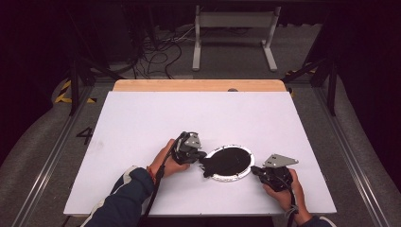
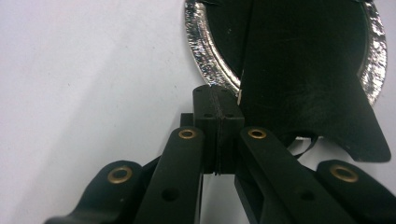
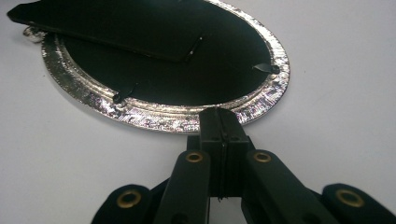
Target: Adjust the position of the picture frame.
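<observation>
Your left gripper (image 1: pixel 201 155) sits at the left side of the round frame (image 1: pixel 230 163), and your left hand (image 1: pixel 166 160) holds it from behind. In the left gripper view the two black jaws are pressed tight together, flat against each other, with nothing between them. Their tips (image 2: pixel 218 100) are right at the shiny silver rim (image 2: pixel 201 42) of the frame, just beside the edge of the black flap (image 2: pixel 303 74). You cannot tell if the tips touch the rim or only sit next to it.

Your right gripper (image 1: pixel 255 169) is at the right side of the frame, close to you, and your right hand (image 1: pixel 283 189) holds it. In the right gripper view its jaws are shut tight too, with nothing held. The tips (image 3: pixel 219 122) are right up against the near part of the silver rim (image 3: pixel 168 116).

The frame lies flat on the white table (image 1: pixel 142 123), a bit right of the middle and near your side. It is round with a crinkly silver rim and a black back. The black flap is lifted off the back and sticks out past the rim on the left side. Small black clips (image 3: pixel 264 68) sit along the inside of the rim.
</observation>
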Demonstrator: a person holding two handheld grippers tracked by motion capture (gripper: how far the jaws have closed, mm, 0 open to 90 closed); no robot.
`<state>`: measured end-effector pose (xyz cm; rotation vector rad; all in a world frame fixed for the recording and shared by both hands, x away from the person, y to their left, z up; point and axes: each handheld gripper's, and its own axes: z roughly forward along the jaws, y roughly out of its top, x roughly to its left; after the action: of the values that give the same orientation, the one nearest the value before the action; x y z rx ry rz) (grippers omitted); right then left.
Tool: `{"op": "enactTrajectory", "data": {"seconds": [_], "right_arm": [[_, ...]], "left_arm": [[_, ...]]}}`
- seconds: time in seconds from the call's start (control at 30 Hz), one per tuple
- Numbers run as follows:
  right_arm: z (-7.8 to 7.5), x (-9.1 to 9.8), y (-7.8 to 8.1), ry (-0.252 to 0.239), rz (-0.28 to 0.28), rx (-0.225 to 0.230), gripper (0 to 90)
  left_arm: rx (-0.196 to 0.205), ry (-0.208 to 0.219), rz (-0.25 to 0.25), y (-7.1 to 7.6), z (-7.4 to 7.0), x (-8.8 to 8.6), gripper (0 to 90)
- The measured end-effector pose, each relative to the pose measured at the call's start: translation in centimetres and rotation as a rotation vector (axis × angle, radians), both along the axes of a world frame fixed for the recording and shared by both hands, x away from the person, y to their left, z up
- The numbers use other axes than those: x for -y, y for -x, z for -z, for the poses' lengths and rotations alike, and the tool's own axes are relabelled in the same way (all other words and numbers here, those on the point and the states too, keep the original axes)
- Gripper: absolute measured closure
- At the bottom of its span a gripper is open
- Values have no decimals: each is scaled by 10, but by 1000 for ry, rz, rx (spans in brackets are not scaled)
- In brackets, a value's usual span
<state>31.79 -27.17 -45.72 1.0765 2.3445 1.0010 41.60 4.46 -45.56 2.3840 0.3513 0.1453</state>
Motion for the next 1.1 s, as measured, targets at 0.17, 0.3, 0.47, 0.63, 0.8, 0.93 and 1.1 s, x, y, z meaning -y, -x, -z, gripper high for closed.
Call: {"op": "enactTrajectory", "data": {"seconds": [0.17, 0.3, 0.47, 0.63, 0.8, 0.93, 1.1], "right_arm": [[0, -8, -7, 26, 8, 16, 900], [-1, -12, -15, 29, 12, 17, 900], [-1, -19, -26, 35, 15, 22, 900], [-1, -25, -31, 43, 20, 29, 900], [-1, -28, -17, 42, -21, 18, 900], [-2, -32, -12, 38, -45, -1, 900], [-2, -39, -18, 48, -35, 2, 900]], "left_arm": [[-4, -11, 11, 5, -1, -6, 900], [-2, -17, 9, 10, -1, -12, 900], [-12, -8, 8, 16, 0, -21, 900], [-6, 0, -1, 21, 1, -29, 900], [-16, 4, -9, 29, 2, -36, 897], [-37, 30, -19, 35, 4, -44, 886], [-57, 62, -29, 39, 7, -49, 897]]}}
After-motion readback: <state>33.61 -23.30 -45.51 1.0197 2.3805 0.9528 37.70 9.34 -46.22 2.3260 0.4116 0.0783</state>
